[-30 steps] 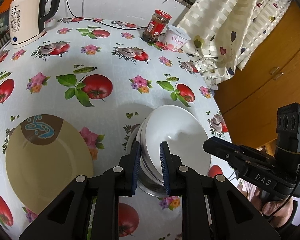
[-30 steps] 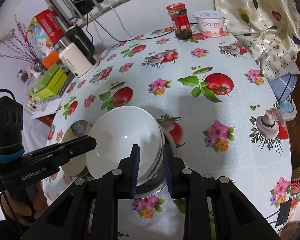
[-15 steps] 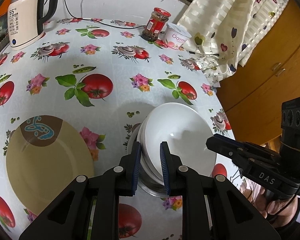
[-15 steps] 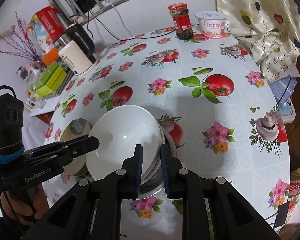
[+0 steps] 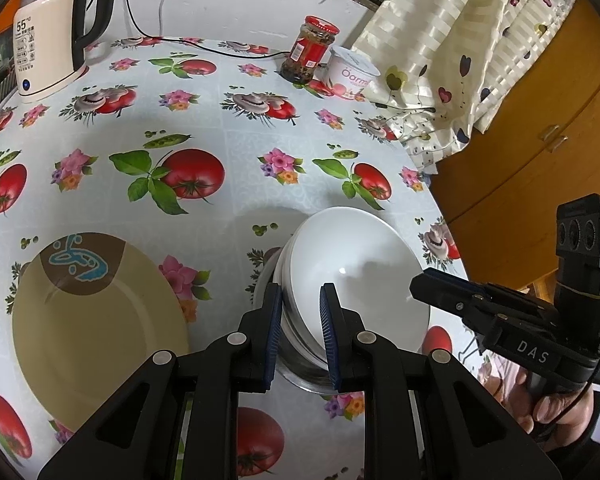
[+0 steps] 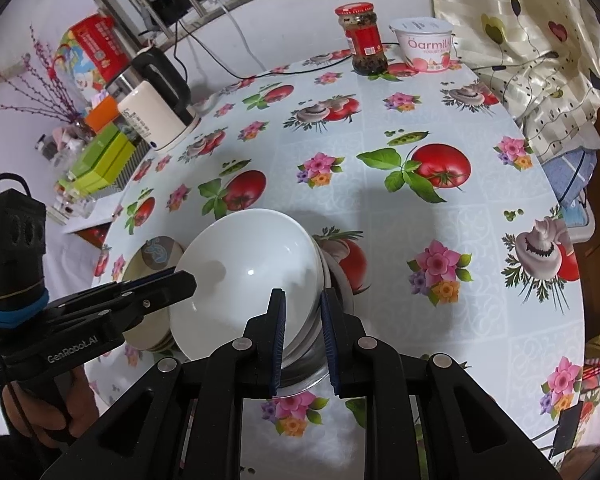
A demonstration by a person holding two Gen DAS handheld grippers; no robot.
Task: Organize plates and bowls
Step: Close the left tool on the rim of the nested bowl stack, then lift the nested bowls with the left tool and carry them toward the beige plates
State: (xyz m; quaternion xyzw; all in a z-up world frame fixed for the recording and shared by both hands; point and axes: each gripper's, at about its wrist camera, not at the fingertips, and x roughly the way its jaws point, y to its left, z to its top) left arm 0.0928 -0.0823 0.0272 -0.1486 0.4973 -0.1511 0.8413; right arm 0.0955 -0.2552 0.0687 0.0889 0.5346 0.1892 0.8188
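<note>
I hold the stack of white bowls (image 5: 356,276) with both grippers, left fingers (image 5: 274,320) and right fingers (image 6: 278,320) clamped on opposite rims.

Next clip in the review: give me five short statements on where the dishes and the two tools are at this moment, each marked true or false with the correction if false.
1. The left tool is clamped on the rim of the stacked white bowls. True.
2. The right tool is clamped on the tan plate. False: it grips the opposite rim of the same white bowls; the tan plate lies untouched beside them.
3. The white bowls sit nested in a metal bowl. True.
4. The red-lidded jar lies on its side. False: it stands upright next to the yogurt tub.
5. The kettle stands at the far edge of the tablecloth. True.
</note>
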